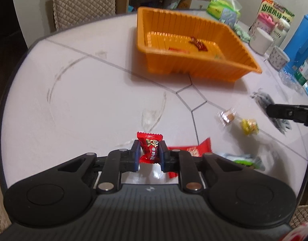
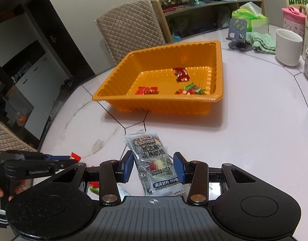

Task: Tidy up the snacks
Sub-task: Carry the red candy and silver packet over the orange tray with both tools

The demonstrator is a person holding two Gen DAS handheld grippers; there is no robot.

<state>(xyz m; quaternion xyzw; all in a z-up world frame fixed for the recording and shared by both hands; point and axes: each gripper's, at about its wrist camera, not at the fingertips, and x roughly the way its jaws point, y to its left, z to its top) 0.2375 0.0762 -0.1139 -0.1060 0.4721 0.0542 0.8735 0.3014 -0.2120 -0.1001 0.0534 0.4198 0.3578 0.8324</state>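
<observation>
Nearest, the left hand-held gripper (image 1: 149,154) is clamped narrow on a red candy (image 1: 150,147), its blue pads pressing the wrapper from both sides just above the worktop (image 1: 83,100). The right hand-held gripper (image 2: 153,167) stands part open astride a grey sesame-walnut cake packet (image 2: 154,160) lying flat on the worktop; the pads sit apart from the packet, so no grip is judged made.

Beside the left hand-held gripper, a red packet (image 1: 191,148) and a green-and-white packet (image 1: 244,160) lie loose. Slightly farther, a clear-wrapped brown sweet (image 1: 227,117) and a yellow sweet (image 1: 249,126) rest near each other.

Beyond, the orange tray (image 2: 158,104) holds three wrapped snacks: two red ones (image 2: 147,90) (image 2: 181,74) and a red-and-green one (image 2: 191,90).

Assessment: the task is under halfway. Three items are stowed; at least six remain outside the tray, one of them already gripped.
</observation>
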